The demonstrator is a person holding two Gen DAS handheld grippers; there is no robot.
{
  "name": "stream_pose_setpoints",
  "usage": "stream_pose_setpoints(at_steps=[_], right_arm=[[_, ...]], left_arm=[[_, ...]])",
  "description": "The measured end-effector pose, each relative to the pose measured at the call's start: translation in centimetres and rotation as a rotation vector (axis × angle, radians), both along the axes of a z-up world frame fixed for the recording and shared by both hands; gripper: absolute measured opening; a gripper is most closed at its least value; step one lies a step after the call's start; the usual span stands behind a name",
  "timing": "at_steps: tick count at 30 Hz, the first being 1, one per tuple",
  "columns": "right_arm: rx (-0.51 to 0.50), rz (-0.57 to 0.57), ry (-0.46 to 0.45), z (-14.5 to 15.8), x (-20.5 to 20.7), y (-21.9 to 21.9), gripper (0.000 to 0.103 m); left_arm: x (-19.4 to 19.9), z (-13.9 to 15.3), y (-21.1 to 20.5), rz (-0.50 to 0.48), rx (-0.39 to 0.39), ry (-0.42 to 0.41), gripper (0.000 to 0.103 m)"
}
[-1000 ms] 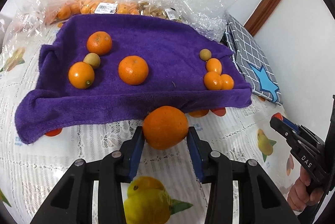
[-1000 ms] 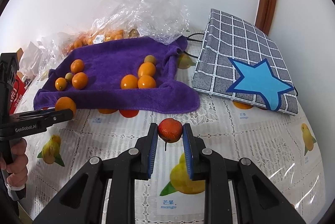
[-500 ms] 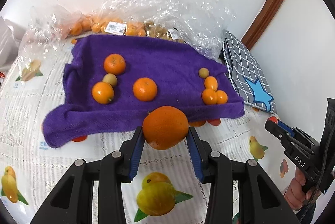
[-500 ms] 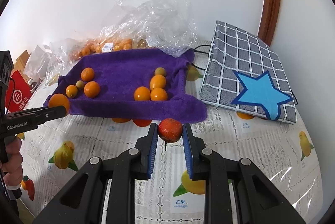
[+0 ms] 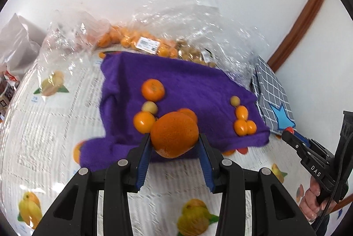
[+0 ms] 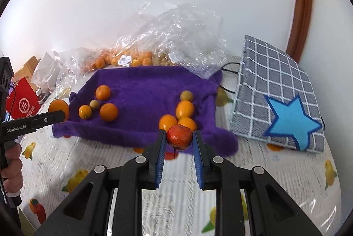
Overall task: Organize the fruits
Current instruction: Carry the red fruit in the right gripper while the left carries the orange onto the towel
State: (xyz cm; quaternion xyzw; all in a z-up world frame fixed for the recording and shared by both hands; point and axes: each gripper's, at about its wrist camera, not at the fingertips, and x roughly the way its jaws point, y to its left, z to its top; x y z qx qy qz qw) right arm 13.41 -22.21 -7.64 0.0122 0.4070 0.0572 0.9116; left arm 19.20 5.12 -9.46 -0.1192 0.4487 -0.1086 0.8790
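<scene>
Both hands have lifted and drawn back since a second ago, the purple towel (image 5: 198, 90) now looking smaller and farther off. The left gripper (image 5: 174, 147) clamps a big orange (image 5: 174, 134) above the towel's near edge; the right gripper (image 6: 179, 143) pinches a small red fruit (image 6: 179, 136), both angled downward.

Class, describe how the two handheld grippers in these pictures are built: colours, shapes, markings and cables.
Both are black plastic. Each has two angular, cut-out finger arms with silver pivot bolts, ending in ribbed blue pads. The left gripper carries white "GenRobot.AI" lettering on its side. The right gripper reads "DAS", and a black cable runs down past its pistol-style handle.
</scene>
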Motion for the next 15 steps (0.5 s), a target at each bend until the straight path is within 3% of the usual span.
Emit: stream_pose_setpoints(at_steps=[8, 15], right_arm=[[0.017, 0.033, -0.012, -0.3, 4.0, 1.5, 0.024], [0.021, 0.075, 0.019, -2.5, 7.4, 2.7, 0.024]], left_arm=[[3.5, 0.2, 0.6, 0.009, 0.034, 0.000, 0.039], [5.9, -0.7, -0.2, -0.009, 0.053, 0.013, 0.039]])
